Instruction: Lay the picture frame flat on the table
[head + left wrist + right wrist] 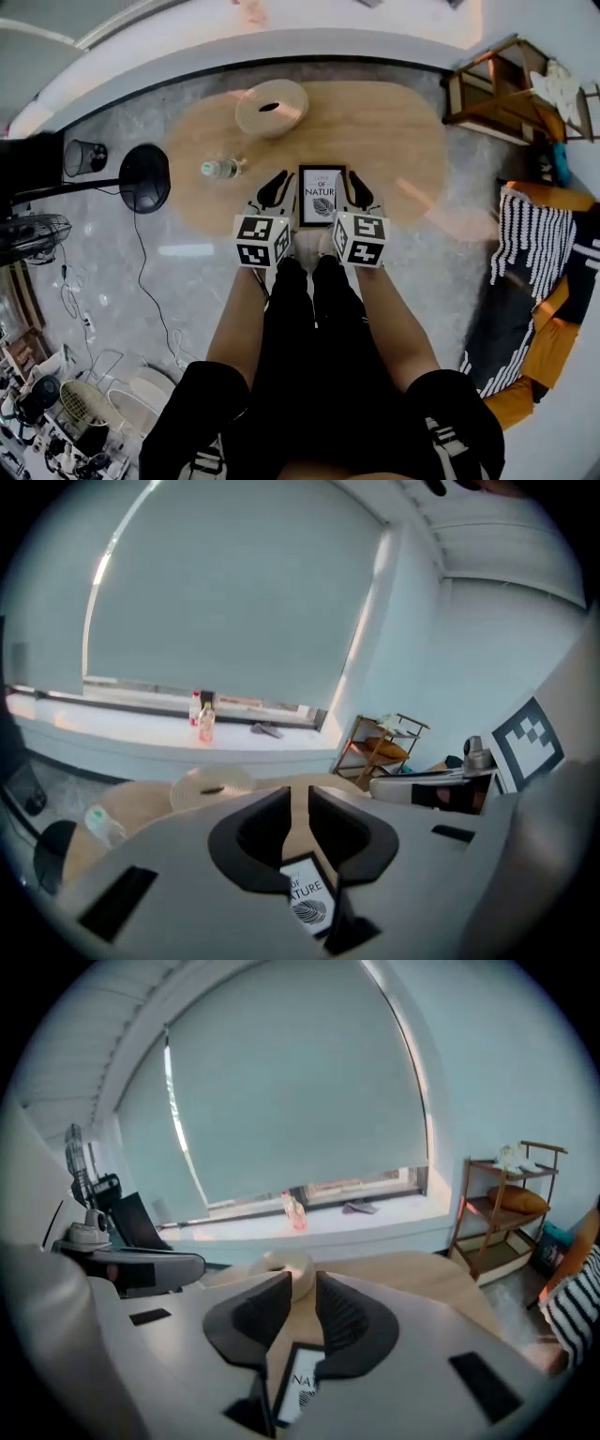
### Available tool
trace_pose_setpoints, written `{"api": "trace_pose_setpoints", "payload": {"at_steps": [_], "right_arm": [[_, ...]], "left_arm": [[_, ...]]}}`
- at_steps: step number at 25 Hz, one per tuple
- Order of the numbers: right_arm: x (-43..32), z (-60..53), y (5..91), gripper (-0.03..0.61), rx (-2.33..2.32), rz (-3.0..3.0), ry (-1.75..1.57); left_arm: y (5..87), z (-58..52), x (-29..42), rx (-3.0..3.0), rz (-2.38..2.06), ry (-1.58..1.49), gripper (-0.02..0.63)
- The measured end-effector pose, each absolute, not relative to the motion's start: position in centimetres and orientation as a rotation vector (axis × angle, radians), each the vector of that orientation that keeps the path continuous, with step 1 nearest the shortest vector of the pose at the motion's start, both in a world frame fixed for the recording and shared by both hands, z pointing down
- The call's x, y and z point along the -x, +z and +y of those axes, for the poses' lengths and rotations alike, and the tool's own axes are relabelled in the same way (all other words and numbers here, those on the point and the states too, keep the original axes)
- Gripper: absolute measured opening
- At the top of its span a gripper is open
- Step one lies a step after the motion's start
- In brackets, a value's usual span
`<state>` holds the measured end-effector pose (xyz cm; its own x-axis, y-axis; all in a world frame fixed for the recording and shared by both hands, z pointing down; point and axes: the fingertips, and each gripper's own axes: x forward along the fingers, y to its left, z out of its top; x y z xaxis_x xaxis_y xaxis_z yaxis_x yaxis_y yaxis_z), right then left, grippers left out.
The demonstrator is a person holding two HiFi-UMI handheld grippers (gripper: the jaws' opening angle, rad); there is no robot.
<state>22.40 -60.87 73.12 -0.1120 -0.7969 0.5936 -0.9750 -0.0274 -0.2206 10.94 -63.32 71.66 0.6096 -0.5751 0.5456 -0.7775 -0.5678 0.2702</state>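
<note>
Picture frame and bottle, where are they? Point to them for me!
picture frame [322, 196], head view, on the white print in its middle.
bottle [220, 169], head view, on the middle of its clear body.

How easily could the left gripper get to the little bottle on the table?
Probably yes, quite easily. The bottle sits just to the left of the left gripper, with only bare table between them. The picture frame is on the gripper's other side, out of the way.

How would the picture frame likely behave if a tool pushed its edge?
The picture frame looks rigid and thin, so probably light. It appears to lie flat on the smooth table, so it would likely slide, not tip.
</note>
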Motion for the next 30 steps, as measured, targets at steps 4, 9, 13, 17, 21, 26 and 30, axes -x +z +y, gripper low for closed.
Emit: {"api": "trace_pose_setpoints", "payload": {"at_steps": [4, 9, 13, 17, 21, 26, 30], "right_arm": [[-21.2, -61.6, 59.0, 0.075, -1.956, -2.134, 0.645], [-19.4, -58.5, 43.6, 0.029, -2.036, -2.288, 0.418], [-18.6, -56.0, 34.3, 0.012, -2.087, -2.371, 0.255], [-17.6, -53.9, 28.5, 0.011, -2.055, -2.441, 0.085], [-16.6, -52.1, 26.0, 0.012, -2.024, -2.483, 0.008], [-15.0, -51.1, 25.1, 0.012, -2.009, -2.501, -0.015], [-15.1, -51.0, 25.5, 0.012, -2.017, -2.492, -0.007]], "left_arm": [[58.8, -62.0, -11.8, -2.566, -1.097, 0.528, 0.074], [44.8, -58.1, -11.0, -2.717, -1.146, 0.391, 0.068], [35.2, -56.7, -8.7, -2.782, -1.291, 0.253, 0.039], [29.1, -54.8, -6.4, -2.787, -1.409, 0.176, 0.028], [27.4, -53.1, -5.8, -2.785, -1.453, 0.194, 0.027], [26.7, -52.2, -5.3, -2.796, -1.451, 0.187, 0.028], [26.3, -51.8, -5.5, -2.823, -1.445, 0.189, 0.028]]}}
